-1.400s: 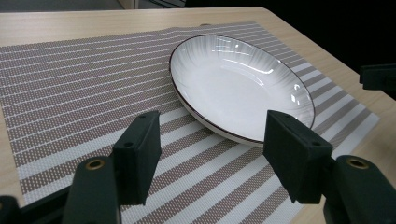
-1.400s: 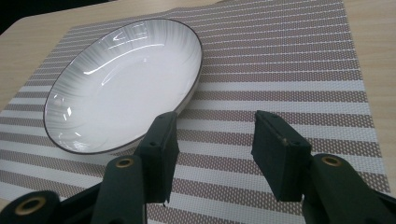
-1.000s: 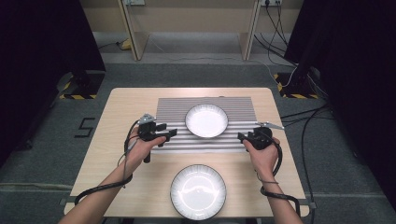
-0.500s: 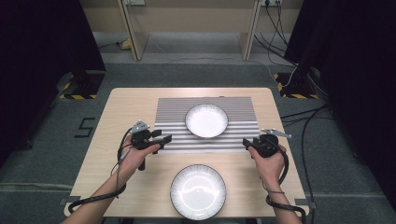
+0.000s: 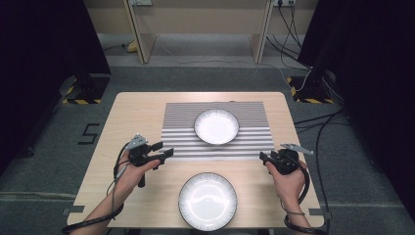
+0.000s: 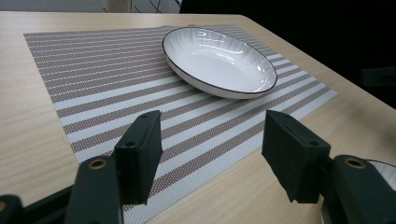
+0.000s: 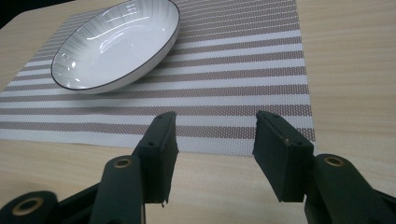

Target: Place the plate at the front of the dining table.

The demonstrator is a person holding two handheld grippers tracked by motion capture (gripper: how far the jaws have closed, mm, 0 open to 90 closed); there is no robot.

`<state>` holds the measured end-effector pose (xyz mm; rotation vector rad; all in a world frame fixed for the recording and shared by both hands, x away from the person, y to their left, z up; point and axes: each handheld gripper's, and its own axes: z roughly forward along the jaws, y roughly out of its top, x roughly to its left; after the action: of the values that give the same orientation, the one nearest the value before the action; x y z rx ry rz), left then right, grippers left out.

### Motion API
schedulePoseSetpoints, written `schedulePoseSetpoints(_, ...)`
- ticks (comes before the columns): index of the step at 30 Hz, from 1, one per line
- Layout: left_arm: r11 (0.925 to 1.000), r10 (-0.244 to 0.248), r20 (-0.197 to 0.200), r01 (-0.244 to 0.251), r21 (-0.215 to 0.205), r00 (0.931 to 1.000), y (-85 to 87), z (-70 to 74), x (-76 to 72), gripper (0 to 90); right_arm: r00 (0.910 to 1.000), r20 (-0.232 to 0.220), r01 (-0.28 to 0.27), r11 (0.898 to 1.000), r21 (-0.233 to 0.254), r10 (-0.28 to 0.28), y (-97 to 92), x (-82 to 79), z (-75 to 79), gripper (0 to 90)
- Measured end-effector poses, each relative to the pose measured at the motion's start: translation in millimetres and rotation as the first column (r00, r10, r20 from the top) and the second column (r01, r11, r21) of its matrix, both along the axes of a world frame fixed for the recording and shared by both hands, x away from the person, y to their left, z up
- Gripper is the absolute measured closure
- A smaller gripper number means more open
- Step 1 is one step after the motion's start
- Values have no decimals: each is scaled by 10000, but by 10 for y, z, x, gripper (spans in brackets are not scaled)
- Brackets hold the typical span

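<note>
while both jaws gape, each hand-held gripper (image 5: 165, 152) flanks the placemat (image 5: 186, 139).

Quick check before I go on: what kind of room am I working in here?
Probably a lab or recording studio, not a home. A bare wooden table with a striped placemat and two empty white bowls stands on grey carpet, with black curtains at the sides, cables across the floor and hazard tape on stand bases.

Table (image 5: 137, 110) w/ striped mat (image 5: 249, 139), near plate (image 5: 207, 201).

In the left gripper view, the near plate (image 6: 380, 170) is cut off at the right edge.
</note>
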<state>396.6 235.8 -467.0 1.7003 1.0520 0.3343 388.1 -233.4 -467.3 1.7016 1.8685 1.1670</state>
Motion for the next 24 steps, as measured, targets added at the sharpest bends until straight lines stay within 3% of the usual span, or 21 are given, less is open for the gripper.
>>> schedulePoseSetpoints(10,9998,156,91,-157,96,9998,152,-32,-145,374,9998,80,163,9999,9,-163,-97,-156,-16,493)
schedulePoseSetpoints(14,9996,234,-152,-236,-124,9996,227,-63,-183,374,9997,60,250,9997,14,-251,-141,-207,-34,493)
schedulePoseSetpoints(24,9981,618,-116,-618,-10,9980,442,-96,-295,374,9987,-5,504,9987,-15,-504,-266,-338,-90,493)
